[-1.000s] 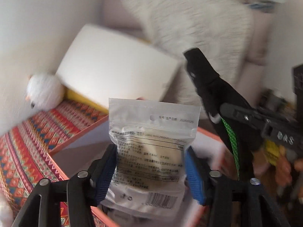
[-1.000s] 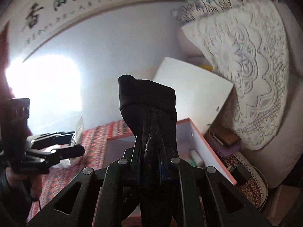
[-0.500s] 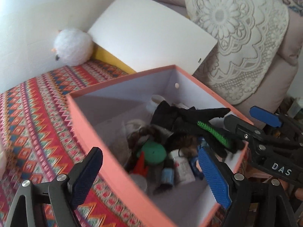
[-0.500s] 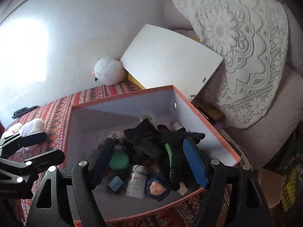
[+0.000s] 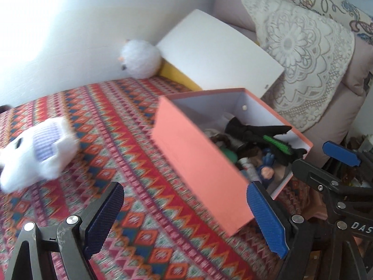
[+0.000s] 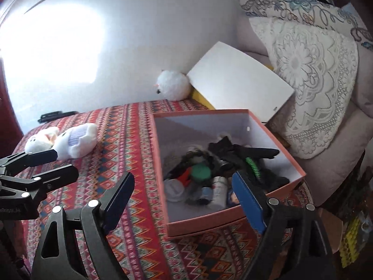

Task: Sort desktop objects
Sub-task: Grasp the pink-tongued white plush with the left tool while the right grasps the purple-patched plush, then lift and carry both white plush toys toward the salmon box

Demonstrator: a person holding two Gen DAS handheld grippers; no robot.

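An orange box (image 6: 223,220) (image 5: 198,175) stands on the patterned cloth (image 6: 130,144), holding several items: a black glove with a green stripe (image 6: 247,156) (image 5: 268,135), a green lid (image 6: 201,172), small bottles. My left gripper (image 5: 186,217) is open and empty, low over the cloth just left of the box. My right gripper (image 6: 184,200) is open and empty, above the box's near left corner. A white plush toy (image 5: 37,149) (image 6: 74,140) lies on the cloth to the left.
A white round plush (image 6: 172,85) sits by the wall. A white board (image 6: 240,86) over a yellow object leans behind the box. A lace-covered cushion (image 6: 310,81) and sofa are at the right. A dark object (image 6: 56,115) lies at the far left.
One second ago my left gripper held a white packet and my right a black glove; both opened over the box. Both have since drawn back and left; the glove lies in the box.
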